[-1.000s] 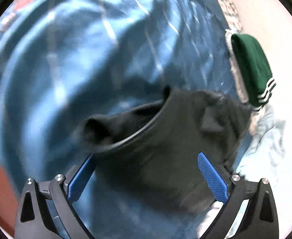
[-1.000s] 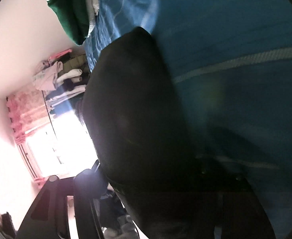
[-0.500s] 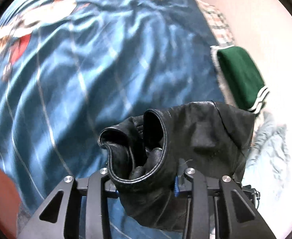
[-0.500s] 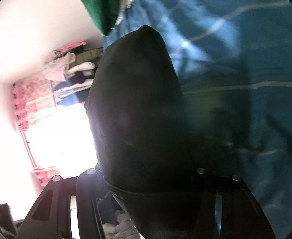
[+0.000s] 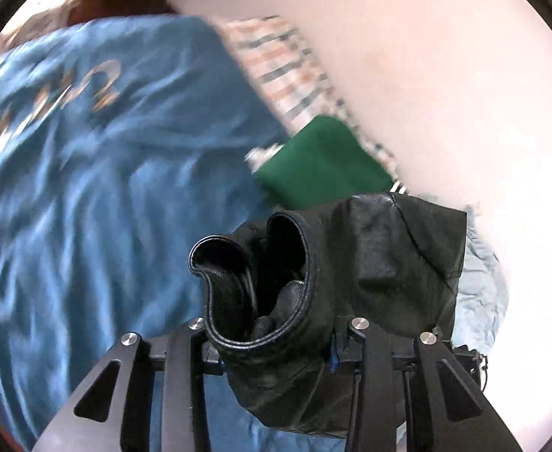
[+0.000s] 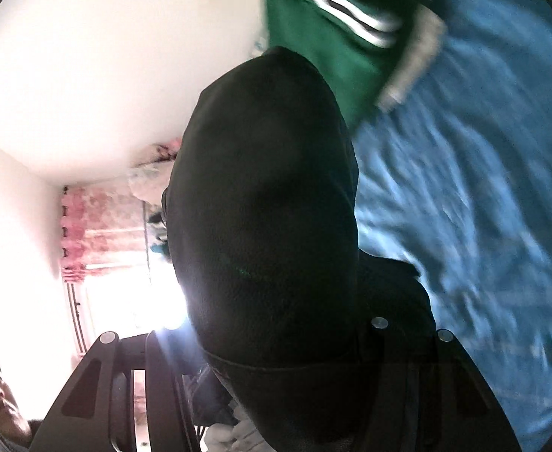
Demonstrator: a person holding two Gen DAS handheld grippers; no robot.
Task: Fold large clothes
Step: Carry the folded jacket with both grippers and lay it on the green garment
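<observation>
A black leather garment (image 5: 370, 263) is pinched in my left gripper (image 5: 276, 354), whose jaws are shut on its folded, stitched edge; the garment hangs lifted above the blue bedspread (image 5: 106, 188). In the right wrist view the same black garment (image 6: 268, 207) fills the middle and bulges out between the jaws of my right gripper (image 6: 268, 354), which is shut on it. The fingertips of both grippers are hidden by the fabric.
A folded green garment with white stripes (image 5: 324, 162) lies on the bed by a checked pillow (image 5: 294, 67) and shows in the right wrist view (image 6: 324, 37). Pale blue cloth (image 5: 479, 301) lies at the right. A pale wall (image 5: 445, 75), pink curtains (image 6: 98, 226) and a bright window are behind.
My left gripper went from open around the black garment to shut on its edge. Both grippers have lifted the garment and swung toward the green garment and the wall.
</observation>
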